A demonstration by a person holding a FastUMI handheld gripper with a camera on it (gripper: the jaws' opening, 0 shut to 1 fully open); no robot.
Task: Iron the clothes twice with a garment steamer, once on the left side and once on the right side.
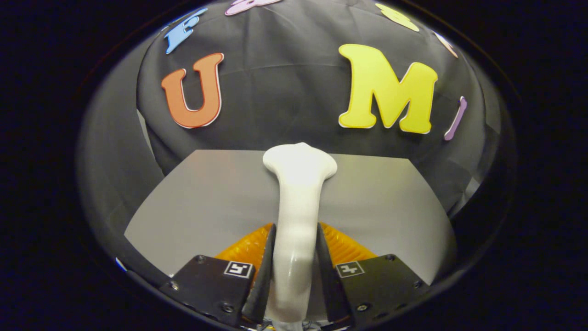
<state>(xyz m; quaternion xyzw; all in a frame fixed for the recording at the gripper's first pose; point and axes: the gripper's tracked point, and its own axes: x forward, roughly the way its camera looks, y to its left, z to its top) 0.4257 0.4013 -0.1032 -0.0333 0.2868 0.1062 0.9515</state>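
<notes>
The garment steamer (296, 207) is seen clamped in the tool (294, 248), whose two fingers are pressed against either side of the steamer's slender white handle, so that the handle runs forward between them and the widened head is carried beyond the fingertips. The head is held above a plain grey sheet (206, 197) that lies flat on the bench, and whether the head is touching that sheet or merely poised over it cannot be told from this angle. The sheet may be taken for the cloth to be ironed, but no collar, sleeve or seam can be made out, so it cannot be said for certain that it is the garment and not a bare surface. The head is pointed toward the middle of the far edge of the sheet, close to the dark cloth wall (285, 92) of the booth behind it. No steam is visible and nothing on the sheet marks a pass as made or not made. As far as can be judged, the pickup of the steamer is done and the grip looks secure, while both strokes, one on the left side and one on the right, are to be treated as not shown complete. The steamer is placed centrally, over neither side.
</notes>
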